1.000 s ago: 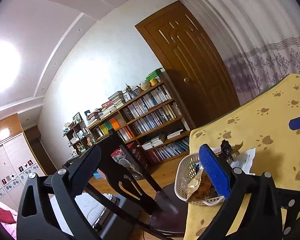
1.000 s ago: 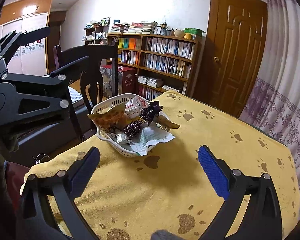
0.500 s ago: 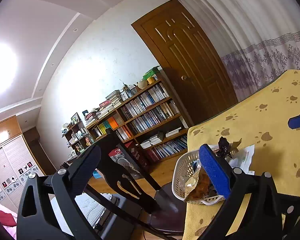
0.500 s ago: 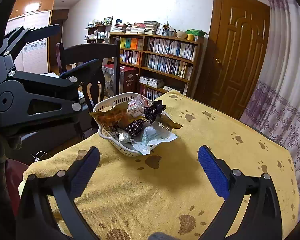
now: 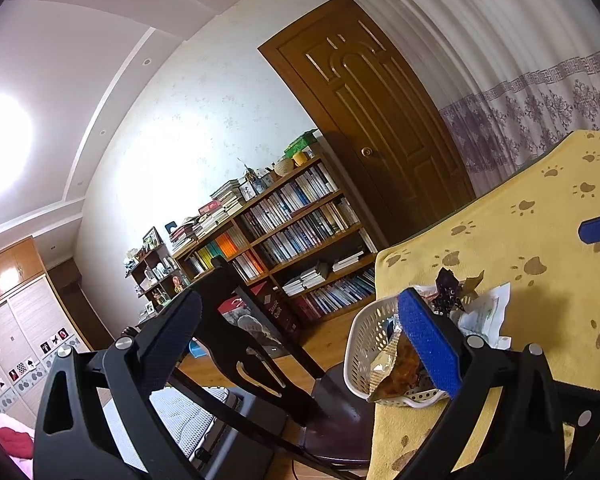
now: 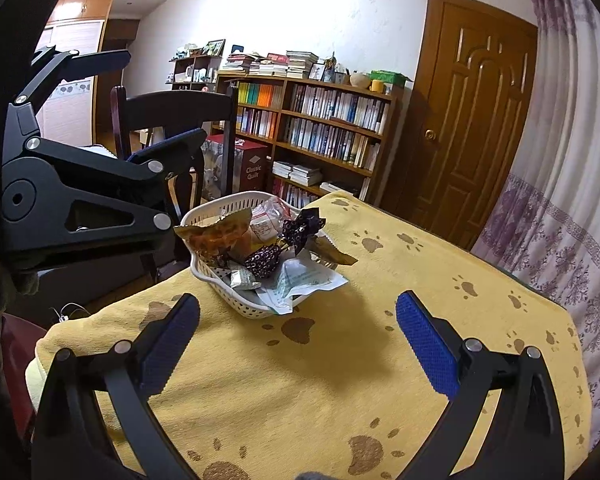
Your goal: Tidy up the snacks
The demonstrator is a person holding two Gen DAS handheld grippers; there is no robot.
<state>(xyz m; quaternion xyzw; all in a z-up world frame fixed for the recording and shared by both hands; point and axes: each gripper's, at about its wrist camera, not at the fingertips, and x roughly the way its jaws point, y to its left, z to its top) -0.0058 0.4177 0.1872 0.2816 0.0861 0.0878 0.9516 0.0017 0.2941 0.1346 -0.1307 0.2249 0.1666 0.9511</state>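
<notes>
the white basket (image 6: 236, 300) sat near the table's corner on the yellow paw-print cloth (image 6: 340, 380), at about 11 o'clock from the right gripper (image 6: 296, 344) in the right wrist view. it was heaped with snacks: an orange-brown packet (image 6: 216, 236) at the basket's 9 o'clock side, a pale wrapped pack (image 6: 266, 222) toward 12 o'clock, a dark dotted wrapper (image 6: 300, 226) at the middle, and a white paper sachet (image 6: 304, 280) spilling over the rim at 5 o'clock. the right gripper hovered above bare cloth, jaws spread wide with nothing between them, well apart from the basket.

the left gripper (image 5: 300, 332) was tilted upward off the table edge, its jaws also spread wide and empty. in its own view the basket (image 5: 360, 352) lay at 4 o'clock, partly behind the blue pad of its right finger (image 5: 428, 344); whether that finger touched the snacks could not be told. in the right wrist view the left gripper (image 6: 116, 96) showed at 9 o'clock, just beside the basket.

a dark wooden chair (image 6: 172, 112) stood behind the basket, with a bookshelf (image 6: 320, 128) and a brown door (image 6: 472, 120) along the far wall at 12 to 1 o'clock.
</notes>
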